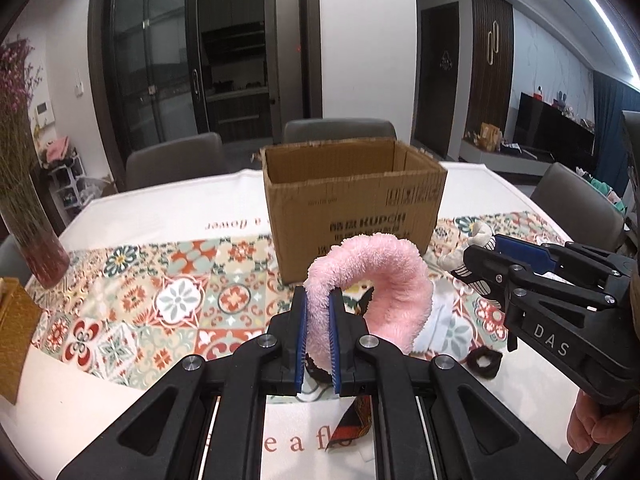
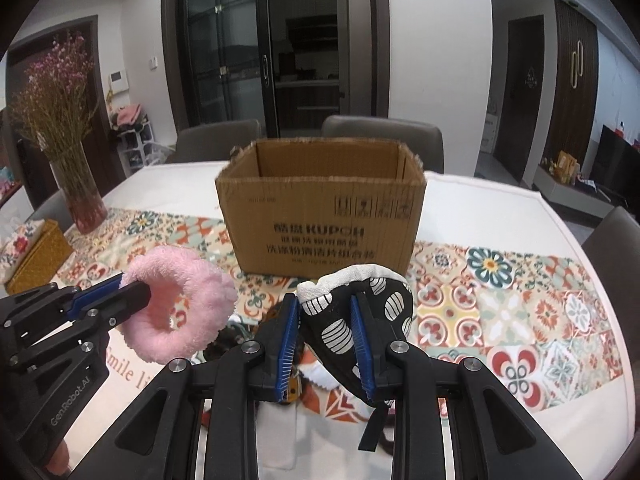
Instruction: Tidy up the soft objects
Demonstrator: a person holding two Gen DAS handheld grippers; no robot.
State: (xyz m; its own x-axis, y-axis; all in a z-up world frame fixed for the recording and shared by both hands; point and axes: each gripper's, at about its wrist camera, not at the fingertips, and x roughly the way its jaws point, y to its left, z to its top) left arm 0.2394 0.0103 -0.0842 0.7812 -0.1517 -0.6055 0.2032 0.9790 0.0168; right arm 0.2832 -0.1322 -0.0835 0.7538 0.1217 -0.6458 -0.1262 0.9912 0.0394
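Left wrist: pink plush ring (image 1: 372, 280) stands upright.

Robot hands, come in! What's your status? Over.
Left gripper shut on pink fluffy ring. Right gripper shut on black patterned mitt. Cardboard box ahead, open, nothing blocking.

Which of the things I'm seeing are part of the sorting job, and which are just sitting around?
Job:
pink fluffy ring, clamped in left hand-held gripper
black patterned pouch, clamped in right hand-held gripper
cardboard box
dark scrunchie

Lying about:
flower vase
yellow box
chairs
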